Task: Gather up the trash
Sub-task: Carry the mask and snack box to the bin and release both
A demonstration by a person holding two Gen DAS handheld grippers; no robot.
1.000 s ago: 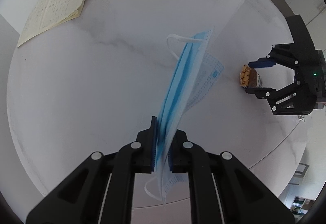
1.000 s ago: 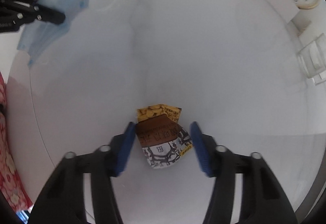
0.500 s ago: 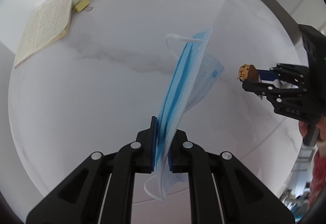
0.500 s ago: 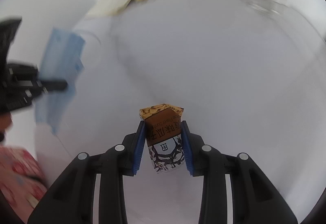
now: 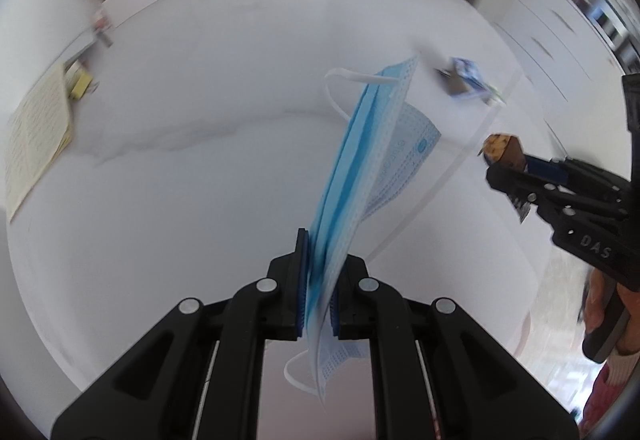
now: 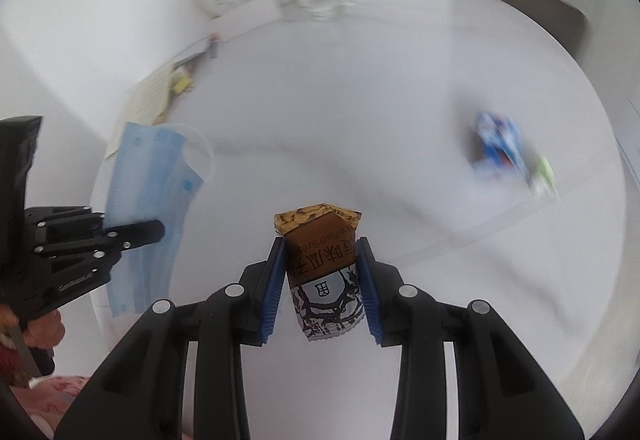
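Both jaws pinch trash held above the white table [image 5: 200, 179].
Left gripper [image 5: 319, 272] clamps a blue mask [image 5: 360, 163], long axis running away; right gripper [image 6: 320, 284] clamps a brown wrapper [image 6: 320, 260], seed-printed end pointing far, "Flavor" legible.

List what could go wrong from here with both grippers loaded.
1. The face mask is pinched by one thin edge in the left gripper; hanging loose, it may slip or snag.
2. The right gripper squeezes a soft snack packet, which could crumple and slide out.
3. The blue wrapper remains on the table; no free gripper can take it.
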